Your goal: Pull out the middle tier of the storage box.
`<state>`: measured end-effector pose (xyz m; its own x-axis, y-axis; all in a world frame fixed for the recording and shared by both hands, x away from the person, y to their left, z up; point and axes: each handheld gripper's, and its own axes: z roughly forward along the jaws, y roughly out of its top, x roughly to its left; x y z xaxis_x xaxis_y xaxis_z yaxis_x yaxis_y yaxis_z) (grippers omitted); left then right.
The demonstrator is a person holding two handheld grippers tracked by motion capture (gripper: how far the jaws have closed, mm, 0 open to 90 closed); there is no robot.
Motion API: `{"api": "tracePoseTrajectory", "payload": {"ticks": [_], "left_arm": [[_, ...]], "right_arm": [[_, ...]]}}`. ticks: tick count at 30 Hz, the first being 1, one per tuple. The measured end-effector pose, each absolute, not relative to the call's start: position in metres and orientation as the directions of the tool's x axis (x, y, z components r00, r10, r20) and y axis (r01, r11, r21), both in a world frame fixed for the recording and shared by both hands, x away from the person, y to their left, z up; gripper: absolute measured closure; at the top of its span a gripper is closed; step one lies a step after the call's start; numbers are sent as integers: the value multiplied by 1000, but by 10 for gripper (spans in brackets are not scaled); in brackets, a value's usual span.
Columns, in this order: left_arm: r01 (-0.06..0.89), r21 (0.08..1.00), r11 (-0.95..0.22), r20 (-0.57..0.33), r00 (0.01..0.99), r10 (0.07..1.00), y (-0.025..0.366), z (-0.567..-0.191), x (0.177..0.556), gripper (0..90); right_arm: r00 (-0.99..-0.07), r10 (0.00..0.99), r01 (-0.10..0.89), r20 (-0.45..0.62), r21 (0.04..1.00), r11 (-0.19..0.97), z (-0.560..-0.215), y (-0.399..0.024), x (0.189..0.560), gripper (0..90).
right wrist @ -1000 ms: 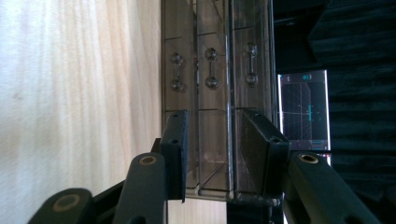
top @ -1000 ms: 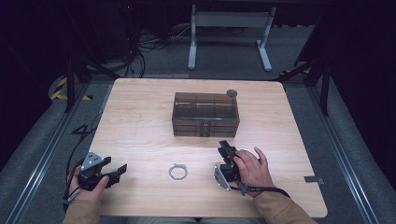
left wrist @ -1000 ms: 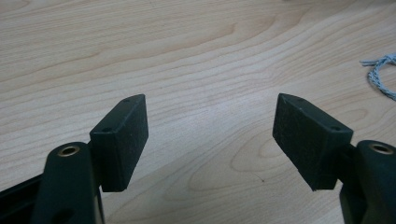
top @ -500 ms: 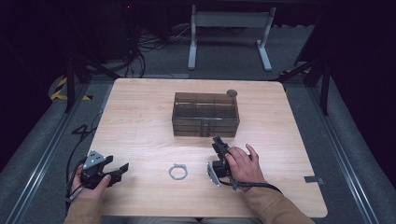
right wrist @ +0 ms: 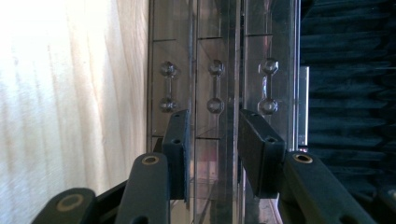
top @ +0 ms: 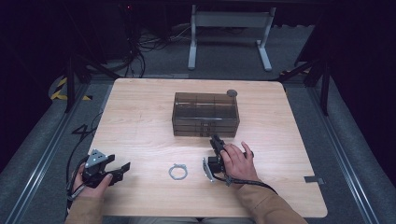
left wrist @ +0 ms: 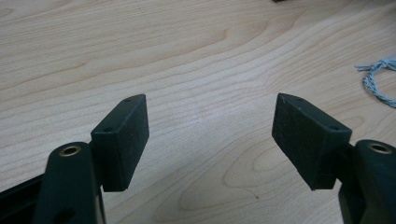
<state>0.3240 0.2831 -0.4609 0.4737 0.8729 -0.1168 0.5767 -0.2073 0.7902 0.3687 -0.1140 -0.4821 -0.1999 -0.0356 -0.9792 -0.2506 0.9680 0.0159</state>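
Note:
A dark see-through drawer box (top: pixel 205 114) stands mid-table, with three stacked drawers. My right gripper (top: pixel 215 140) lies turned on its side just in front of the box, a hand over it. In the right gripper view its jaws (right wrist: pixel 212 121) stand open, one on each side of the middle drawer's dumbbell-shaped handle (right wrist: pixel 216 86), without pressing on it. The left gripper (top: pixel 122 167) rests at the near left of the table, open and holding nothing (left wrist: pixel 210 112). A small grey cord ring (top: pixel 178 171) lies flat between the two hands, and its edge is at the right of the left gripper view (left wrist: pixel 376 84).
A small dark round disc (top: pixel 231 93) sits at the box's far right corner. The wooden table (top: pixel 140 126) has bare room to the left and right of the box. Dark floor, cables and a metal stand frame (top: pixel 229 28) lie beyond the far edge.
The right hand has carried its gripper a little leftward and closer to the front of the drawer box. The left gripper and the ring have stayed put.

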Motion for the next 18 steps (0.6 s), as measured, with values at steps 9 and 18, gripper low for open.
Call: {"api": "tracePoseTrajectory", "payload": {"ticks": [9,18], "left_arm": [[575,791,-207,-117,475,872,282,-461,324,282],[575,791,-210,-113,475,873,282,-461,323,283]], "right_arm": [[-180,-37,-234,-983,6,972,-485,-108,374,660],[-173,-41,-227,-984,-1,974,-492,-103,383,658]]}}
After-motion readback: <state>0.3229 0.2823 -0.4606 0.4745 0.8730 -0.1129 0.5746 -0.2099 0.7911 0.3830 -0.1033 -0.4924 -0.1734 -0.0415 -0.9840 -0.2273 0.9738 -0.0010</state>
